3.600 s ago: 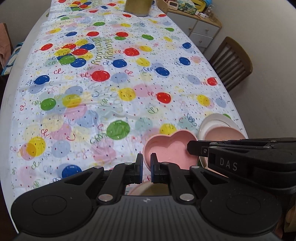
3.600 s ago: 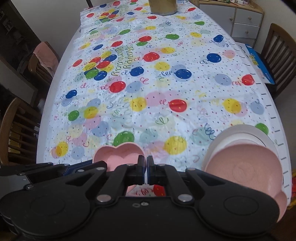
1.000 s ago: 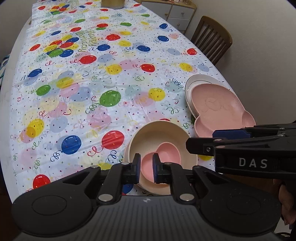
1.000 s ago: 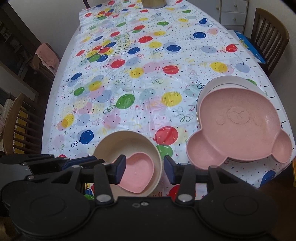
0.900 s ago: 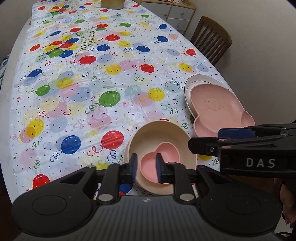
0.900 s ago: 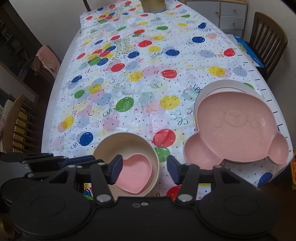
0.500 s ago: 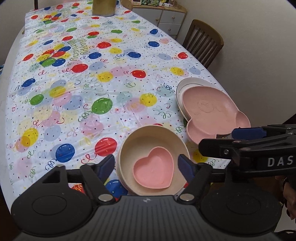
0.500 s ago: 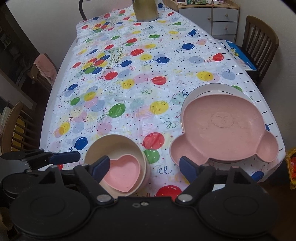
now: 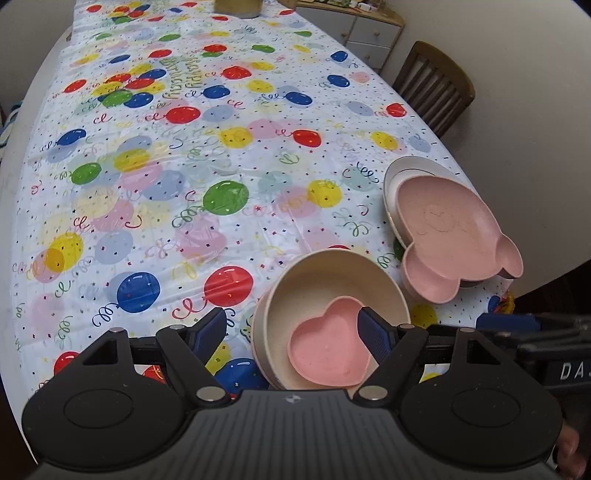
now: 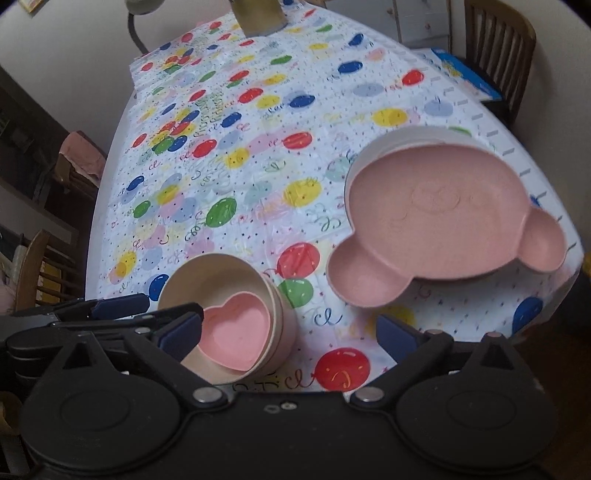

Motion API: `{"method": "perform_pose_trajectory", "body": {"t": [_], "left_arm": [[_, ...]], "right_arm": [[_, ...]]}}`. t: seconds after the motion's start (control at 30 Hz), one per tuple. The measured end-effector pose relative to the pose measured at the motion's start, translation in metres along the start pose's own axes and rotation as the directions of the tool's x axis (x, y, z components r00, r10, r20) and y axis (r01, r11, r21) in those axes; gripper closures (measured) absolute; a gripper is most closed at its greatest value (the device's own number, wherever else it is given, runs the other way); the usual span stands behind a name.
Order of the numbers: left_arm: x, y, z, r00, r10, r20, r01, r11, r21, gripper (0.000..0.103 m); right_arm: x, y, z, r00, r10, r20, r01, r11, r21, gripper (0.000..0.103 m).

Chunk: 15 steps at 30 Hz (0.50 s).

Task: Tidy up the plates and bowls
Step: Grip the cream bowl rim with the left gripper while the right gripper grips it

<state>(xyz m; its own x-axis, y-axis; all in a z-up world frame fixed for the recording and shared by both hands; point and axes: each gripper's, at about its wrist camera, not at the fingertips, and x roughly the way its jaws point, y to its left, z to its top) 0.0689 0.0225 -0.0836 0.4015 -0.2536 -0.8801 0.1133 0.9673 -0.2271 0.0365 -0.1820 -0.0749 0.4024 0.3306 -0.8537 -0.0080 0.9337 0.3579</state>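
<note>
Resting inside the cream bowl (image 9: 325, 280) near the front edge of the tabletop (image 9: 184, 177), the pink heart-shaped bowl (image 9: 328, 347) lies flat against the bowl's near wall, and neither of your grippers holds it. Your left gripper (image 9: 293, 334) has its fingers (image 9: 373, 334) spread wide with nothing pressed between them; its right finger hangs in front of the heart's edge in the left wrist view, and you cannot tell from there whether it touches. Your right gripper (image 10: 291, 332) is opening its fingers (image 10: 181, 332) further at this moment, and nothing is caught between them: the nested bowls show just beside its left finger, while its right finger stands over the balloon-print cloth. To the right of the bowls, apart from them, the pink bear-faced divided plate (image 10: 443, 218) sits stacked on a white plate (image 10: 399, 142) whose rim shows behind it, close to the tabletop's right edge. In the right wrist view your left gripper's blue-padded tips (image 10: 122, 304) reach in from the left, next to the cream bowl. A wooden chair (image 9: 436, 86) stands beyond the tabletop on the right, a gold-coloured container (image 10: 258, 16) sits at the far end, and a white set of drawers (image 9: 365, 33) stands against the wall.
</note>
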Motion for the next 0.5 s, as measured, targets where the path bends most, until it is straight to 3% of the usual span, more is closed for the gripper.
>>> {"method": "perform_pose_trajectory", "body": {"t": [0.2, 0.5], "left_arm": [[0.016, 0.010, -0.001, 1.000, 0.029, -0.011, -0.029, 0.999, -0.045, 0.025], [0.030, 0.022, 0.004, 0.998, 0.065, -0.002, -0.065, 0.992, -0.107, 0.025]], "right_arm": [[0.018, -0.001, -0.008, 0.999, 0.020, -0.038, -0.018, 0.999, 0.030, 0.004], [0.045, -0.004, -0.013, 0.997, 0.031, -0.070, -0.027, 0.998, 0.061, 0.016]]}}
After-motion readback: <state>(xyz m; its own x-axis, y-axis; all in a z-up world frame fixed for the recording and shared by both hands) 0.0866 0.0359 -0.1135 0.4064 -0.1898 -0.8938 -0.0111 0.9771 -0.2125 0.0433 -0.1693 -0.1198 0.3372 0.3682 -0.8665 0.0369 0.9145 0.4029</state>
